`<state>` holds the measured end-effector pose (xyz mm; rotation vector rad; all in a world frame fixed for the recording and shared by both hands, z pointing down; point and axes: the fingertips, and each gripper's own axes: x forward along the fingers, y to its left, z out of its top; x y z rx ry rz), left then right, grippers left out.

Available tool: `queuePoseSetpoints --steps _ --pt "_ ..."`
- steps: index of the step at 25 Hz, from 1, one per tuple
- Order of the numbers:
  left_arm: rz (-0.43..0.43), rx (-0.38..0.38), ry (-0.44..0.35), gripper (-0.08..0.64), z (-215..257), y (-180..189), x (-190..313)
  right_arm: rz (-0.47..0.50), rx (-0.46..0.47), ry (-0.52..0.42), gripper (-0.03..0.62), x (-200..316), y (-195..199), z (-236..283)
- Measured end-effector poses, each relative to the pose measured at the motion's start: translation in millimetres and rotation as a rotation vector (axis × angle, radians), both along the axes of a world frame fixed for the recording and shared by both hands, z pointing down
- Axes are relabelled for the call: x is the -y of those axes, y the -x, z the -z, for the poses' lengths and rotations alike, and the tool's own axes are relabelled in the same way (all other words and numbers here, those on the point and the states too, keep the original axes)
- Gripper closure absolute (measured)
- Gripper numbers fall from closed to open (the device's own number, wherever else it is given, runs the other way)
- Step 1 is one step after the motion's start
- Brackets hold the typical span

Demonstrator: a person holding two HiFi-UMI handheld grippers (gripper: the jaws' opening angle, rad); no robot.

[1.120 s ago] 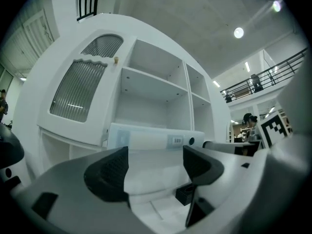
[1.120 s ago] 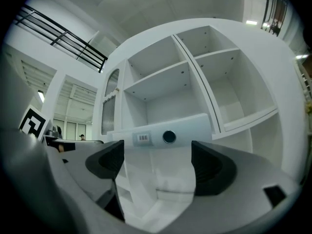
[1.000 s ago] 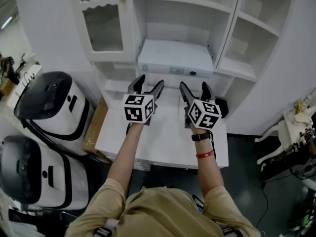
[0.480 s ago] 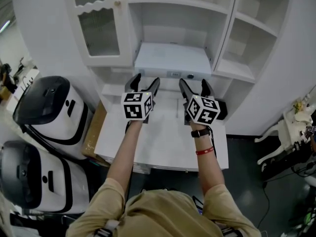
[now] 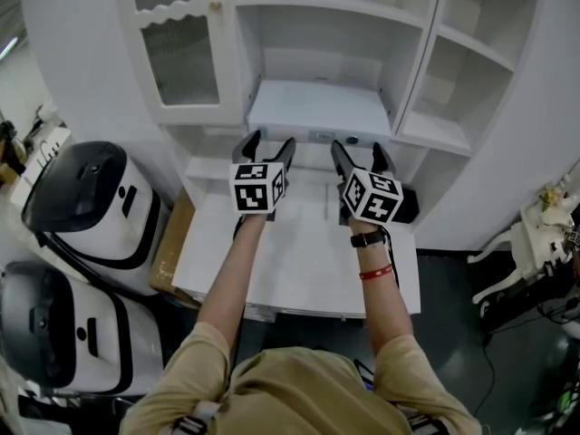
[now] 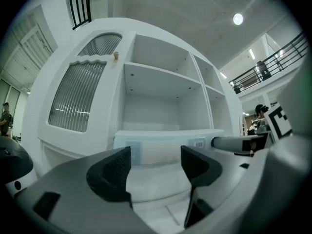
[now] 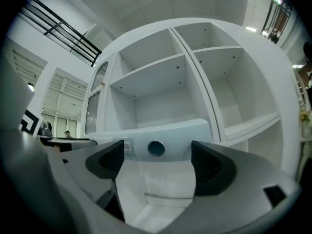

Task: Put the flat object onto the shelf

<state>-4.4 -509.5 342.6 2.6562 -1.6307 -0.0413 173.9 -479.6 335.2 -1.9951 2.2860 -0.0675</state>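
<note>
One flat white device (image 5: pixel 317 109) lies in the lower middle bay of the white shelf unit (image 5: pixel 412 57). Its front edge faces outward and bears one round dark button (image 7: pixel 156 148) and one small label. Two grippers hang side by side over the white surface (image 5: pixel 299 270), both pointing level at that front edge and short of touching it. The left gripper (image 5: pixel 270 143) has its two fingers (image 6: pixel 109 172) spread wide with nothing between them; only the device's edge shows beyond the gap. The right gripper (image 5: pixel 358 150) likewise has its two fingers (image 7: pixel 105 162) spread and empty, with the button framed in the gap. One glazed cabinet door (image 5: pixel 181 48) stands left of the middle bay. On the floor to the left stand two white-and-black machines (image 5: pixel 91 188), one nearer than the other, and one cardboard box (image 5: pixel 172 243) sits against the surface's left edge. The right wrist wears one watch (image 5: pixel 367 239) and one red band (image 5: pixel 376 273).
</note>
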Motion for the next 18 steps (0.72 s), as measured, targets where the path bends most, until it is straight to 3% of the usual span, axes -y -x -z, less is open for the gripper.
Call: queuePoseSetpoints --steps 18 --pt "-0.014 -0.011 0.015 0.224 4.4 -2.2 46.0 0.002 0.018 0.010 0.147 42.9 -2.5 3.8"
